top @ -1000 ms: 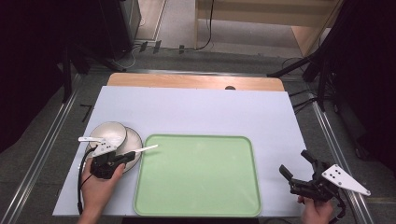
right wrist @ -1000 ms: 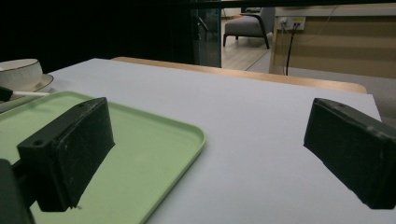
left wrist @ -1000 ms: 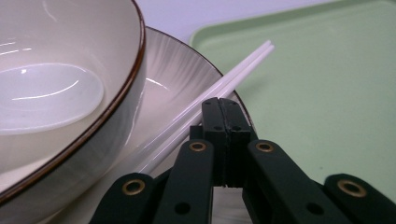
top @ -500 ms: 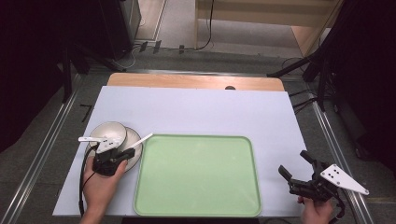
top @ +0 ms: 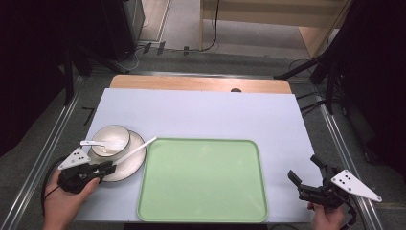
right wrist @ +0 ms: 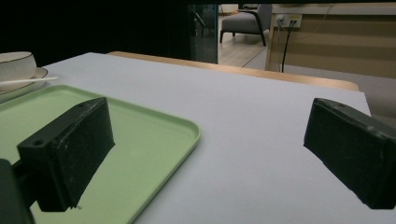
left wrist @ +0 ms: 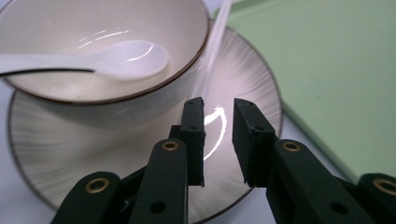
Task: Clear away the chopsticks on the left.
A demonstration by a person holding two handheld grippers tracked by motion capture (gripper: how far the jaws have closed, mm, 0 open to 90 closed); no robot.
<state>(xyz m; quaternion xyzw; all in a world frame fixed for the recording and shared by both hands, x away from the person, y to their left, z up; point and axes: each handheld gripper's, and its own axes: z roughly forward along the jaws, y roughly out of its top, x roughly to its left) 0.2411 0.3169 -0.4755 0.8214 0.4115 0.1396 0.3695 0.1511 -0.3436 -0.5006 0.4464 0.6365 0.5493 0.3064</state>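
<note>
The left gripper, fingers just parting empty, lets go of the stick on the plate (right gripper wide open); next, retreat.

Looked over every shot and honestly there's no writing, logo or number I can make out anywhere; the bowl, plate and green tray are all plain. Same for the bench; nothing printed on it.

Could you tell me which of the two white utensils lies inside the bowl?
The short spoon lies in the bowl. The long thin stick instead slants across the plate, beside the bowl, its tip over the green tray.
</note>
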